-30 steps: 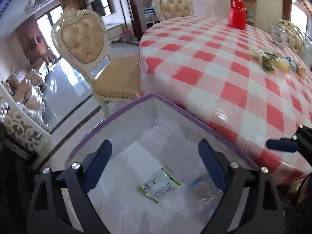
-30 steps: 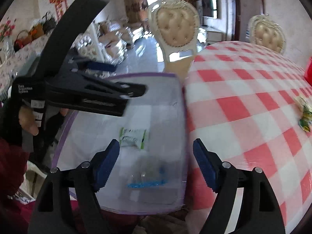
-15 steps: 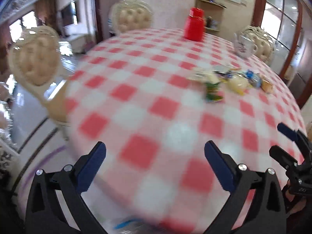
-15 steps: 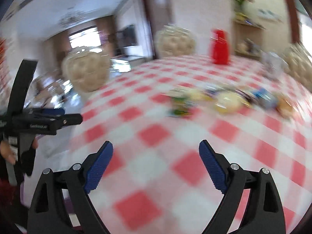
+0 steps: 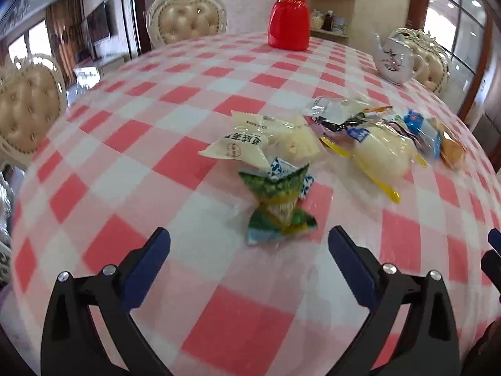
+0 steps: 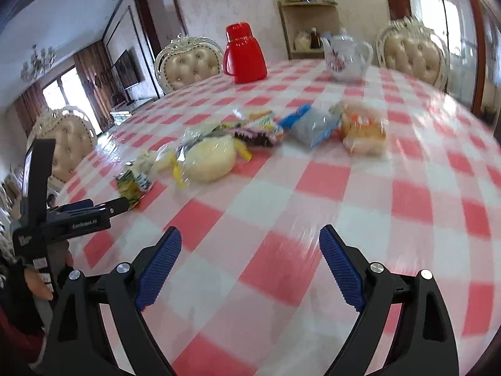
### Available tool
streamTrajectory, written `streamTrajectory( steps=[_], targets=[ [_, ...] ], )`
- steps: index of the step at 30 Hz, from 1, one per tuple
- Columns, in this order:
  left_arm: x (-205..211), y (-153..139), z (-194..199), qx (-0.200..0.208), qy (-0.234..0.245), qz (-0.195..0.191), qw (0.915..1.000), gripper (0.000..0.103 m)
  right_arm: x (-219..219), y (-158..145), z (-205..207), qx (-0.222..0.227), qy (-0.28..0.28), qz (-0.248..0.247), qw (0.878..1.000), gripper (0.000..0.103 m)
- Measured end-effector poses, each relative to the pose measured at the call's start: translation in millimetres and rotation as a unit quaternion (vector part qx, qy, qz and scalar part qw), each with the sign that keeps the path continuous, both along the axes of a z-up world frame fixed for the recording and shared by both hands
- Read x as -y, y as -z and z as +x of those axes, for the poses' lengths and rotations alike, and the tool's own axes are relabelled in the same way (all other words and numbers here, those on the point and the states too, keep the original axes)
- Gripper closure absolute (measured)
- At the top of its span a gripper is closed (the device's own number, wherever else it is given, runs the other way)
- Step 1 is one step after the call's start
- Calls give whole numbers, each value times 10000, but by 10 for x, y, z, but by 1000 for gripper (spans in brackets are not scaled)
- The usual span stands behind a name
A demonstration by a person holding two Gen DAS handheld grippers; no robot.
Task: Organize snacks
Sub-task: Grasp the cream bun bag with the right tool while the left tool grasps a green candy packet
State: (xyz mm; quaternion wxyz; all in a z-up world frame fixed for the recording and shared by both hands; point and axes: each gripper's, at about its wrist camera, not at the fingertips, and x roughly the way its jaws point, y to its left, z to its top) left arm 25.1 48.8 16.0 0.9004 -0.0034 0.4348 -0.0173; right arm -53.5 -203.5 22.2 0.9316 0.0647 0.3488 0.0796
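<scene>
Red jug [image 5: 289, 18] and teapot [image 5: 395, 58] stand closed beyond loose snacks [image 5: 275, 200]

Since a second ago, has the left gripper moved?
Yes. The left gripper, then over the white bin beside the table, now hangs open over the checked tablecloth, facing the green snack packet.

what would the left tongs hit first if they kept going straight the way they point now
Most likely the green snack packet, which lies just ahead of the open, empty left tongs, centred between the fingers. They point down at the checked tablecloth, though, so depth is unclear; they might touch cloth just short of it.
</scene>
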Motion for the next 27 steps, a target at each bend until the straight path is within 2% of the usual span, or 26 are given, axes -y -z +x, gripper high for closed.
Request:
streamTrajectory(
  steps=[4, 5, 6, 7, 10, 13, 18, 20, 24, 26, 27],
  targets=[
    [47, -18, 138, 180, -78, 46, 9998, 4, -87, 1, 394, -189, -172, -87, 9996, 16],
    [62, -15, 166, 213, -76, 57, 9997, 8, -114, -8, 473, -246, -217, -52, 9994, 16],
    [70, 5, 199, 146, -41, 37, 9999, 16, -163, 23, 615, -373, -332, 30, 9987, 16],
    [75, 30, 227, 37, -17, 29, 10000, 17, -225, 68, 732, -537, -471, 91, 9974, 16],
    [23, 69, 279, -137, -5, -198, 9997, 17, -409, 136, 981, -844, -677, -75, 9941, 16],
    [-51, 75, 277, -95, -50, -447, 9989, 17, -488, 70, 1202, -566, -622, -140, 9964, 16],
    [-70, 75, 268, -62, -41, -611, 9981, 14, -539, 105, 1589, -777, -606, 342, 9945, 16],
    [-62, 77, 266, -64, -34, -601, 9982, 13, -638, 169, 1718, -963, -603, 258, 9932, 16],
    [-78, 74, 264, -52, -40, -649, 9979, 13, -739, 178, 1715, -915, -669, -94, 9935, 17],
    [-77, 72, 261, -48, -47, -661, 9978, 13, -749, 208, 1698, -980, -767, -95, 9922, 22],
    [-77, 71, 260, -47, -48, -665, 9978, 13, -759, 213, 1679, -971, -844, -86, 9917, 31]
  ],
)
